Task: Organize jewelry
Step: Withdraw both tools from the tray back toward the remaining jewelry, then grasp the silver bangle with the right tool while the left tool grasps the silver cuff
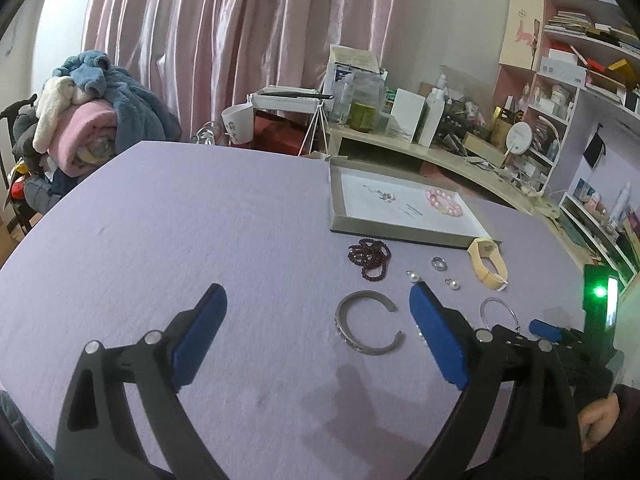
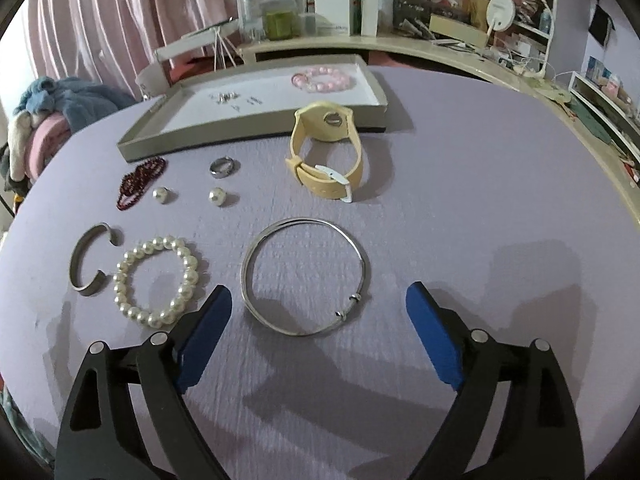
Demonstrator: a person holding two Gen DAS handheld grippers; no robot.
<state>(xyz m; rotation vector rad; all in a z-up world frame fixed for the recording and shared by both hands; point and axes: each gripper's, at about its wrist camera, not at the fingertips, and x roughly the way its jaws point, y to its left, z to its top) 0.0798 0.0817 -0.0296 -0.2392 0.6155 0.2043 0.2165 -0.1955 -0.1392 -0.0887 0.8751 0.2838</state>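
Right gripper, jaws spread wide and holding nothing, hovers above the lilac table with the thin silver bangle lying flat just ahead, between its blue pads. Left gripper, equally wide and empty, has the open silver cuff just ahead, inside its right pad.

Judged step: picking up the bangle for transfer to the shallow tray, which lies well ahead beyond the yellow watch. The wire is thin and lies flush on the cloth, so the pads should probably descend until they brush the surface and close across one side of the hoop, not span the whole ring; the sector away from the two small beads offers a plainer hold. Lift level to prevent swinging, and pass beside the upright watch.

To the left of the right gripper lie the pearl bracelet, two pearl studs, a ring and dark red beads. A pink bead bracelet and small metal pieces already rest in the tray.

Obscured: in the left wrist view the pad covers most of the pearl bracelet, and the tray's small pieces are too blurred to identify.
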